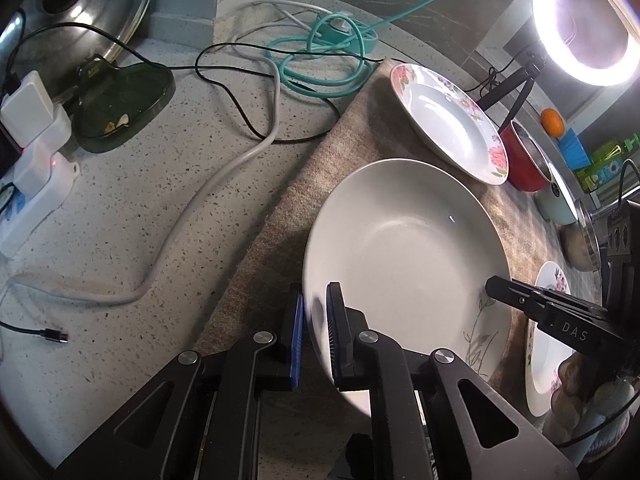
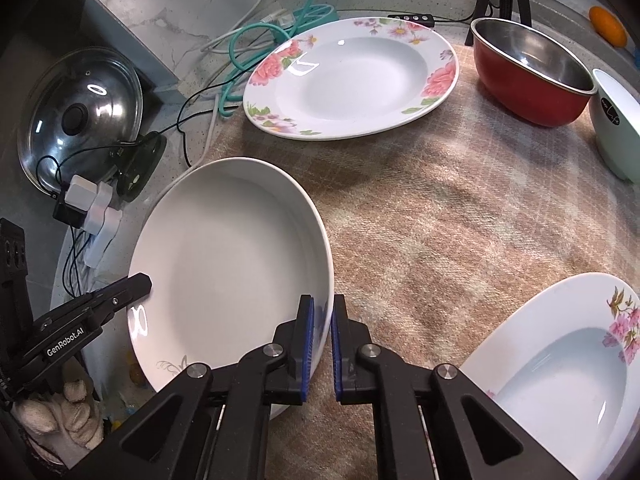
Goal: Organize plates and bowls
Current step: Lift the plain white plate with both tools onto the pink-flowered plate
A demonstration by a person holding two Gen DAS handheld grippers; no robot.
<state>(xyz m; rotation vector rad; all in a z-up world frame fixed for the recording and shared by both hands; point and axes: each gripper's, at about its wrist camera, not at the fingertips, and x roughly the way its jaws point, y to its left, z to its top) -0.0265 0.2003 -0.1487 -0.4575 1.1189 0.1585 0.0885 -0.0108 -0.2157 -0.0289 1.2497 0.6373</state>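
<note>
I have the plain white deep plate with a faint grey flower sketch on its rim (image 2: 228, 264) pinched from two sides. It sits on the beige plaid cloth (image 2: 440, 220), at that cloth's edge nearest the speckled counter (image 1: 160, 208). My left gripper (image 1: 316, 336) has its blue pads pressed onto the rim on one side, one pad inside the plate and one outside. My right gripper (image 2: 322, 344) clamps the opposite rim the same way. Whether the plate is already clear of the cloth I cannot tell.

Beyond this plate lies the wide white plate with pink roses round its border (image 2: 352, 80). On the plate's right-gripper side is a white dish with a pink blossom sprig (image 2: 560, 380). Further off stand the red steel-lined bowl (image 2: 532, 76) and a pale mint bowl (image 2: 616, 128).

I judge the step in hand is the two-handed pick-up, with stacking to follow. The next move calls for raising both hands together and level, so neither grip twists the rim, then carrying it over another plate. Cables (image 1: 256, 148) trail on the counter beside the cloth.
</note>
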